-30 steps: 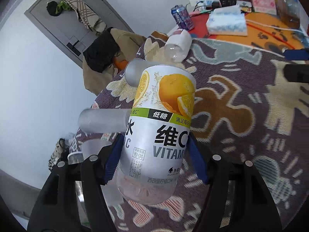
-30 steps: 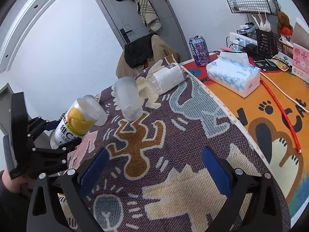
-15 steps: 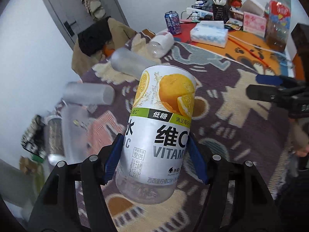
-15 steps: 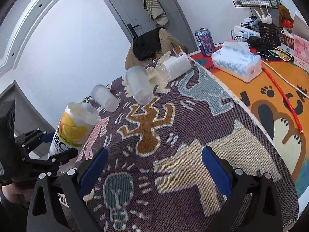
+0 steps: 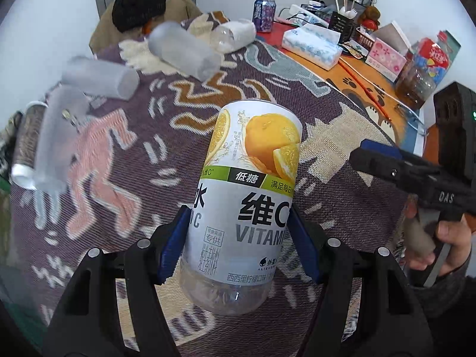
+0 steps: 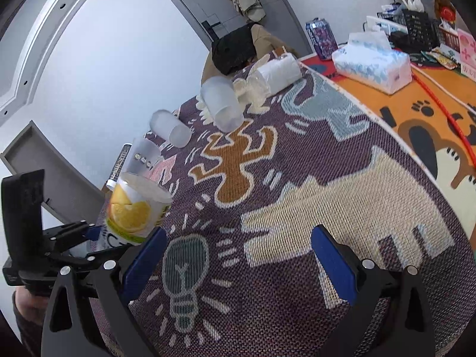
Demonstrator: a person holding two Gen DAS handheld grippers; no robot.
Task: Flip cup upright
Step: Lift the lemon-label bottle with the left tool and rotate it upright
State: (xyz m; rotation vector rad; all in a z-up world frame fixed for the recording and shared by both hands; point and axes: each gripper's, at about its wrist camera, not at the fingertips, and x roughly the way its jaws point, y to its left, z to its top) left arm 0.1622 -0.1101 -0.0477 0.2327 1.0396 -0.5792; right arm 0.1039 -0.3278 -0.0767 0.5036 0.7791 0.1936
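Observation:
My left gripper [image 5: 238,241] is shut on a cup cut from a vitamin-C drink bottle [image 5: 247,196], white label with orange fruit. It holds the cup above the patterned tablecloth [image 5: 342,136], open rim pointing away from the camera and clear base toward it. In the right wrist view the same cup [image 6: 135,211] is at the left edge, tilted, rim up, in the left gripper [image 6: 89,238]. My right gripper [image 6: 238,258] is open and empty over the cloth; it also shows in the left wrist view [image 5: 377,157].
Frosted cups [image 6: 221,107] [image 6: 171,126] and a white-labelled clear cup [image 6: 275,74] lie on their sides at the far end. Another frosted cup [image 6: 142,157] is near the left edge. A tissue box [image 6: 374,65], a soda can [image 6: 321,37] and a red cable [image 6: 446,104] are on the orange mat.
The left gripper has swung with the cup, so its view now looks down the table toward the right gripper. The cup has tipped toward upright. The right gripper stays open and has shifted a little.

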